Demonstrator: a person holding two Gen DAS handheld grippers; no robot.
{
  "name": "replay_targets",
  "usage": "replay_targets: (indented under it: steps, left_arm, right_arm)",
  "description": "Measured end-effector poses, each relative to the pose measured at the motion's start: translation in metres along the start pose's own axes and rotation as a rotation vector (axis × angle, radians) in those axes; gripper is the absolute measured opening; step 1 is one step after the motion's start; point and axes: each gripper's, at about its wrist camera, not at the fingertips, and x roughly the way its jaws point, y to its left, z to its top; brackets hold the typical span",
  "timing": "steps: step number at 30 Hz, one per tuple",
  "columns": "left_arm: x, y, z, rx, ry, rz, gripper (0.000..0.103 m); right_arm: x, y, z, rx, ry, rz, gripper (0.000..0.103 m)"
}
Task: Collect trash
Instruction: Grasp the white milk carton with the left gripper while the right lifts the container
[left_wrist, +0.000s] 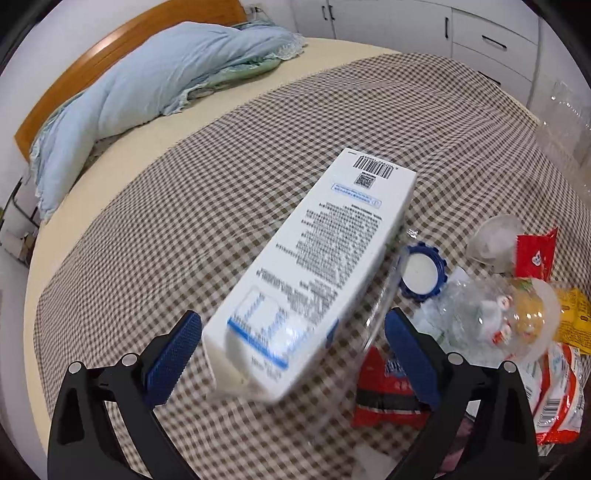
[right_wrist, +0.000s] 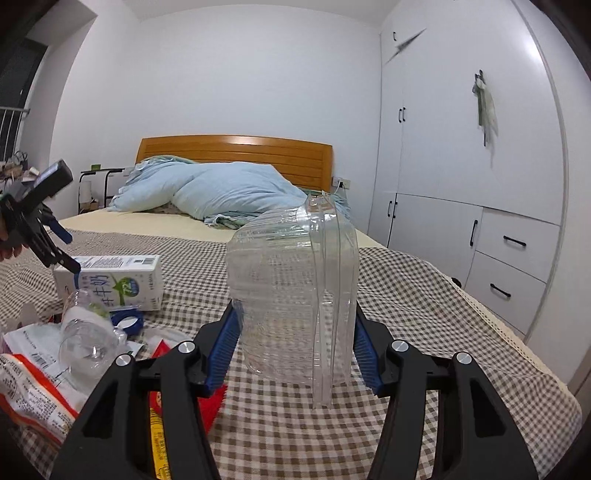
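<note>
A white milk carton (left_wrist: 325, 251) lies on its side on the checked blanket (left_wrist: 184, 229). My left gripper (left_wrist: 291, 350) hangs open just over the carton's gabled end, a blue pad on either side, neither pressing. In the right wrist view the left gripper (right_wrist: 68, 251) hovers over that carton (right_wrist: 118, 280). My right gripper (right_wrist: 295, 347) is shut on a clear plastic clamshell box (right_wrist: 291, 295), held above the bed. Beside the carton lie a crushed clear bottle (left_wrist: 491, 317), a blue cap (left_wrist: 421, 271), red wrappers (left_wrist: 384, 391), a yellow wrapper (left_wrist: 574, 317) and a white-and-orange bag (right_wrist: 33, 387).
A blue duvet (right_wrist: 229, 192) is bunched against the wooden headboard (right_wrist: 236, 147). White wardrobes with drawers (right_wrist: 513, 258) stand close along the bed's right side. The bed edge (right_wrist: 517, 336) drops off to the right. A small side table (right_wrist: 99, 177) stands at the far left.
</note>
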Motion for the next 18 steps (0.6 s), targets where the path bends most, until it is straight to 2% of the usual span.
replay_targets:
  steps: [5,9,15,18]
  left_arm:
    - [0.021,-0.002,0.014,0.083,0.010,-0.017,0.096]
    - [0.039,0.000,0.023,0.095,0.043,-0.040,0.096]
    - [0.063,0.008,0.032,0.070,0.065,-0.135,0.097]
    - [0.077,0.012,0.033,0.021,0.105,-0.193,0.097]
  right_arm:
    - [0.004,-0.009,0.001,0.017,0.001,-0.008,0.056]
    - [0.009,-0.016,0.002,0.034,0.006,-0.009,0.056]
    - [0.015,-0.021,0.002,0.041,0.006,-0.022,0.056]
    - [0.016,-0.022,0.002,0.056,0.005,-0.024,0.056]
